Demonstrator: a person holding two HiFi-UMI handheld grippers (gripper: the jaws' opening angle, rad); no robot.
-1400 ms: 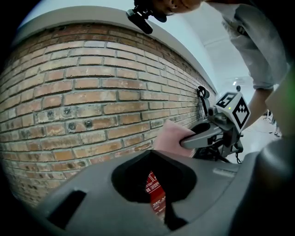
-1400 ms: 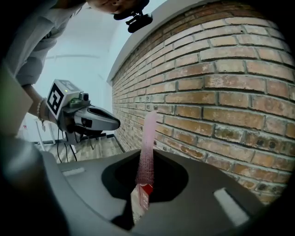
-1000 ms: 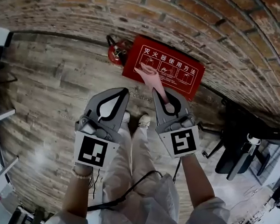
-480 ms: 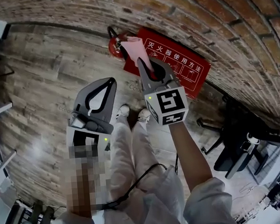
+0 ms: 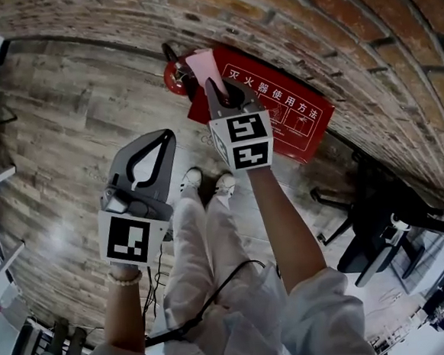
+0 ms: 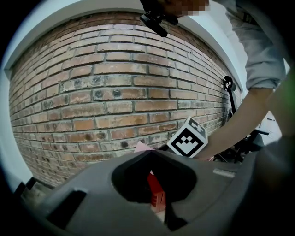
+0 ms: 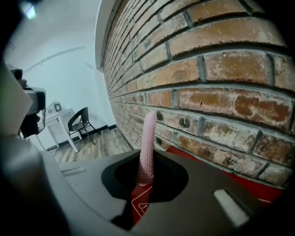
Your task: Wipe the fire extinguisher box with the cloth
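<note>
The red fire extinguisher box (image 5: 290, 118) with white print stands on the floor against the brick wall. A red extinguisher (image 5: 174, 77) stands at its left end. My right gripper (image 5: 216, 86) is shut on a pink cloth (image 5: 203, 64) and holds it over the box's left end. In the right gripper view the cloth (image 7: 148, 138) sticks up from the jaws, close to the bricks, with the box (image 7: 251, 186) below. My left gripper (image 5: 160, 137) hangs back over the wooden floor, shut with nothing in it. The left gripper view shows the box (image 6: 156, 190) past the shut jaws.
The brick wall (image 5: 325, 27) runs behind the box. The person's legs and shoes (image 5: 224, 182) stand just before it, with a cable (image 5: 216, 296) trailing. A black stand (image 5: 379, 233) sits at the right. A black chair (image 7: 79, 123) and white table (image 7: 56, 120) stand farther along the wall.
My right gripper has carried the cloth up and left, from the box's middle to its left end near the extinguisher. The left gripper has drawn back and left.
</note>
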